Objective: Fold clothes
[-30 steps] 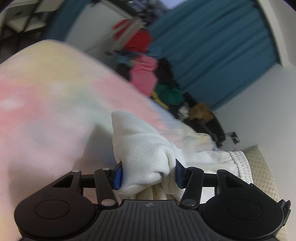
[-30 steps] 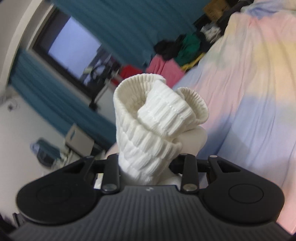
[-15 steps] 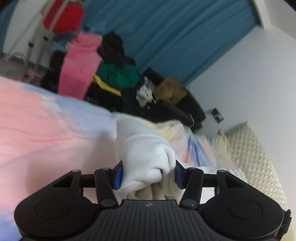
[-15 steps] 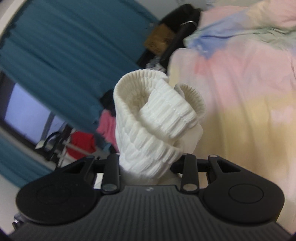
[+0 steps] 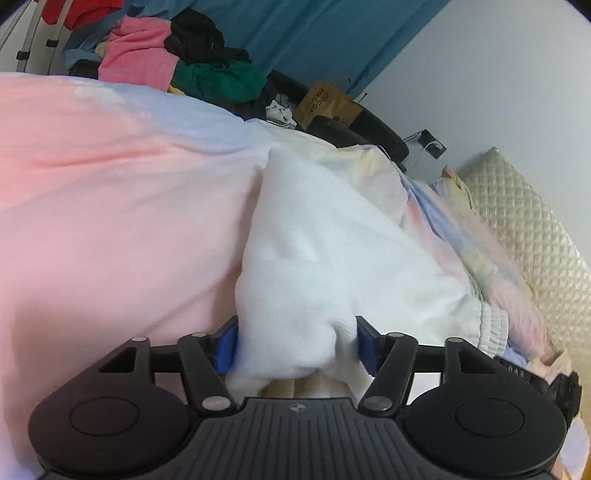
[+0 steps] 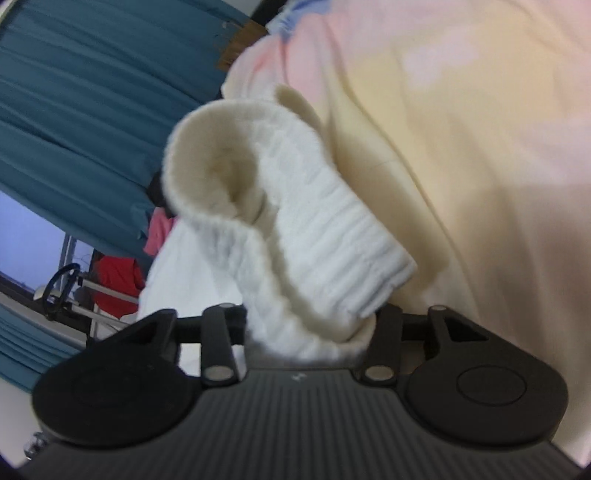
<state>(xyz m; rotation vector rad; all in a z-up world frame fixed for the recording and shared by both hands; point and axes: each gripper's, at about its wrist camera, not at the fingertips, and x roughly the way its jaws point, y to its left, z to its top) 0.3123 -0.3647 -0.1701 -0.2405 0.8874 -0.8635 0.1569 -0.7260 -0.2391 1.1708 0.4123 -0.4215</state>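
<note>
Left gripper, jaws opening, blue pads touching a bunched fold of white fleece garment lying between them. Right gripper, jaws opening too, the garment's ribbed white cuff between them. Beneath, pastel pink-and-yellow bedspread. Beyond, a heap of coloured clothes, teal curtain.

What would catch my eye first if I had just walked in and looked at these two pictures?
A bunched white garment fills the middle of the left view, sitting between the opening left tongs and trailing over a pastel pink and blue bedspread. In the right view its ribbed cuff curls up between the opening right tongs. Beyond the bed, a colourful heap of clothes lies before teal curtains.
</note>
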